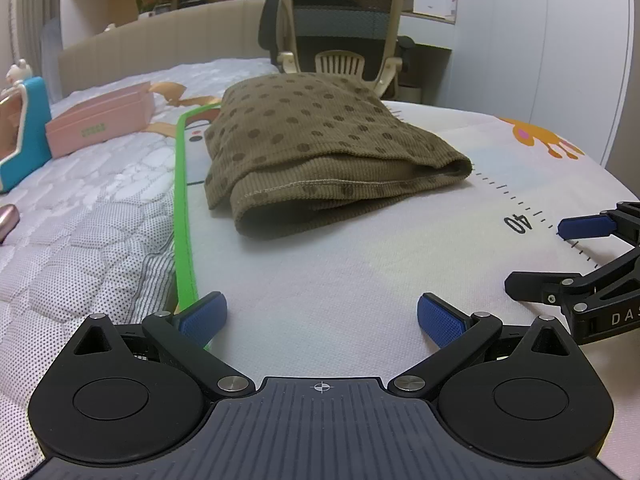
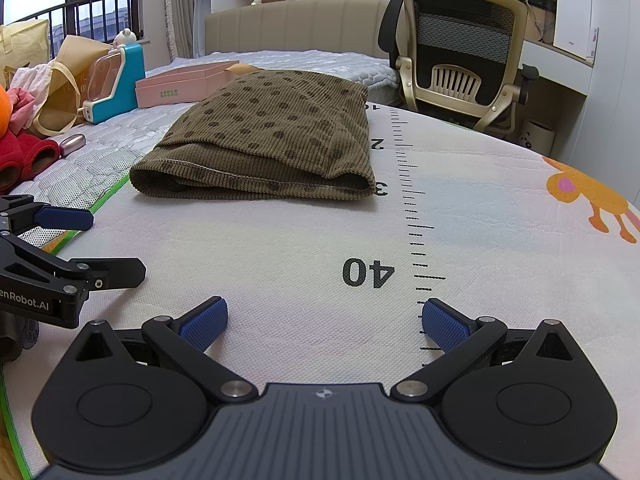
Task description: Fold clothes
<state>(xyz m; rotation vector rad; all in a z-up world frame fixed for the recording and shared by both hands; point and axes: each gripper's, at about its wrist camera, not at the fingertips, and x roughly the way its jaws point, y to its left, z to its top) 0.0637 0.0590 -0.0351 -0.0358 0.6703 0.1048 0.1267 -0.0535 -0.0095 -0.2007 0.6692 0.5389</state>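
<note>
A brown corduroy garment with dark dots (image 1: 316,140) (image 2: 276,136) lies folded into a thick rectangle on a white mat (image 1: 340,272) (image 2: 304,236) printed with a ruler scale. My left gripper (image 1: 320,318) hovers low over the mat, short of the garment's near edge, open and holding nothing. My right gripper (image 2: 324,320) is also open and empty, near the "40" mark. Each gripper shows in the other's view: the right gripper (image 1: 536,256) at the right edge, the left gripper (image 2: 116,246) at the left edge, both apart from the cloth.
A pink box (image 1: 100,124) (image 2: 188,86) and a blue-and-white toy (image 1: 24,132) (image 2: 116,80) sit on the quilted bed to the left. A paper bag (image 2: 60,84) and red cloth (image 2: 24,156) lie further left. An office chair (image 1: 340,28) (image 2: 460,52) stands behind the bed.
</note>
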